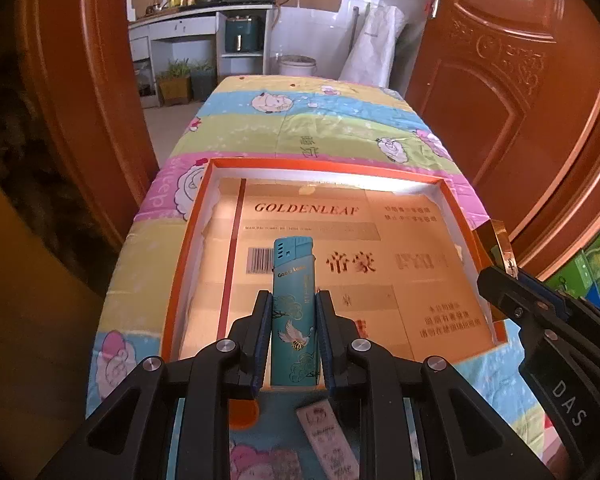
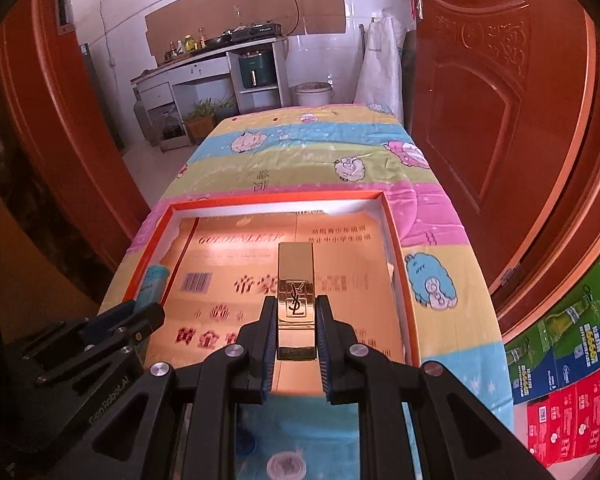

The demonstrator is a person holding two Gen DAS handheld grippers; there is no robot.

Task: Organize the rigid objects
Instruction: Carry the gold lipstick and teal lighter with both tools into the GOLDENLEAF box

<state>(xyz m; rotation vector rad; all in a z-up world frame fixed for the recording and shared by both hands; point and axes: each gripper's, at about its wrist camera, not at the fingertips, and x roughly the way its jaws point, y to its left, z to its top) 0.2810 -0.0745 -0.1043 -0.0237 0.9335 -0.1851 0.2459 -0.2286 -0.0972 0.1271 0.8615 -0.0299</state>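
Left gripper (image 1: 292,300) squeezes blue lighter (image 1: 293,308); right gripper (image 2: 296,308) squeezes gold lipstick (image 2: 296,296). Both over orange box (image 1: 188,220). Next: lower toward 12 o'clock, let go.

I observe my left gripper (image 1: 293,332) clamped on a teal lighter (image 1: 293,312), held above the orange-rimmed box (image 1: 188,248); the right gripper (image 1: 500,280) holds something gold at the box's right edge.

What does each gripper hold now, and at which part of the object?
Left gripper holds the teal lighter by its lower body. Right gripper holds the gold lipstick case by its lower half.
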